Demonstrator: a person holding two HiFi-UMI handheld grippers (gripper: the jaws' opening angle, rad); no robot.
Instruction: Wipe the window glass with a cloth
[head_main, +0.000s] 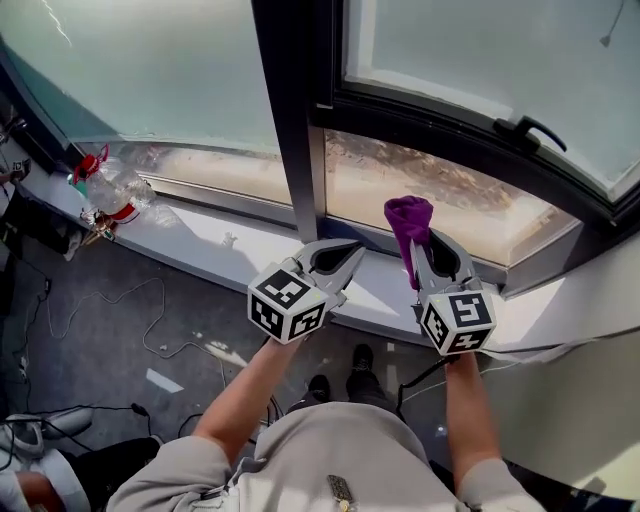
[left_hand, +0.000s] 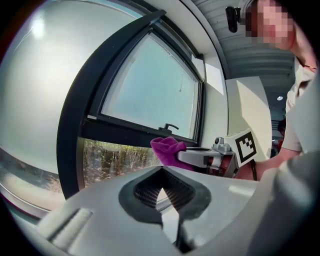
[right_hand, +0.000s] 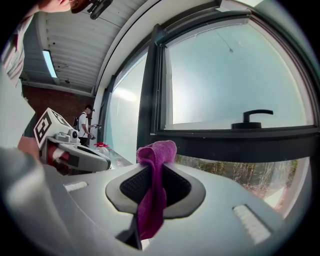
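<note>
Head view, L to R: clear plastic bottle w/ red cap (head_main: 108, 190) btw 9 and 10 o'clock, lying on the white window sill (head_main: 215, 238). My left tongs (head_main: 340, 258) are near centre, jaws closed together on nothing. My right tongs (head_main: 428, 262) at 3 o'clock are clamped on the purple microfibre cloth (head_main: 408, 220). Its wad sticks up past the tips, near the low glass pane (head_main: 450, 195); contact I can't tell. Black lever handle (head_main: 527, 130) at 2 o'clock on the upper sash. Cloth looks soft, light and floppy, so prob. kind to glass but apt to slip. Best held at the bunched middle, wad leading. Count: 1 cloth, 2 tongs, 1 bottle, 1 handle, 3 panes in sight.
</note>
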